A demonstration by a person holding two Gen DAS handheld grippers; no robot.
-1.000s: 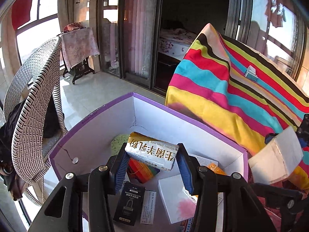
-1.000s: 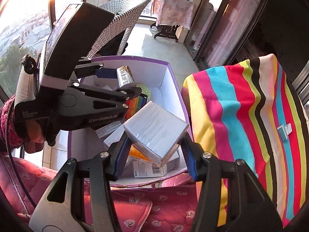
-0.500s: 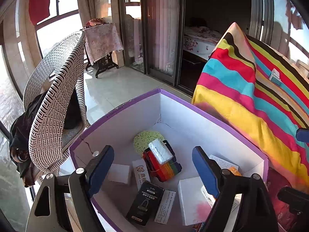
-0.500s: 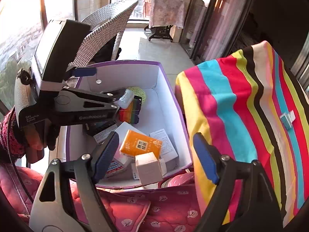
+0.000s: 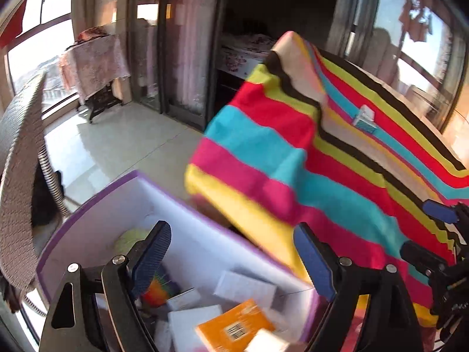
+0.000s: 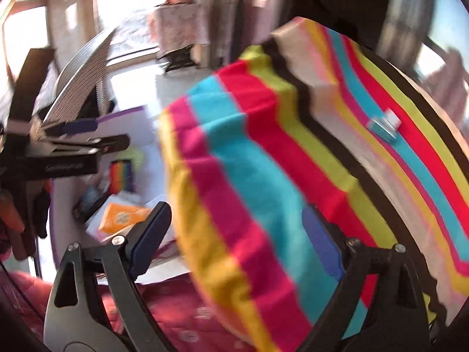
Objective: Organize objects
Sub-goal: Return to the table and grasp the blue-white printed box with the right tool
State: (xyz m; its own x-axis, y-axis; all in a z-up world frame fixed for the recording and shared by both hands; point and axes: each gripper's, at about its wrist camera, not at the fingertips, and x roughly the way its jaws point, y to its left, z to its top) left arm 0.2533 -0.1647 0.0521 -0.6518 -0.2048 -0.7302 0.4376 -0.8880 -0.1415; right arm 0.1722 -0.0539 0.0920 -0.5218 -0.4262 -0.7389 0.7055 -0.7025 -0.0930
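My left gripper hangs over the near right part of the purple-rimmed white box; its jaws are opening with nothing between them. Inside lie an orange box, white cartons and a rainbow-coloured item. In the right wrist view my right gripper is over the edge of the striped blanket, its jaws also opening and empty. A small teal-and-white box sits further up the blanket. The left gripper shows at the left of that view, above the box. Both views are blurred.
A woven chair stands left of the box. Pink quilted fabric lies in front of the box. A tiled floor, a draped side table and glass doors lie beyond.
The left gripper let go of the white-and-yellow packet and the right one its white carton, both into the box. Both jaws spread wide and both views swung right toward the blanket.
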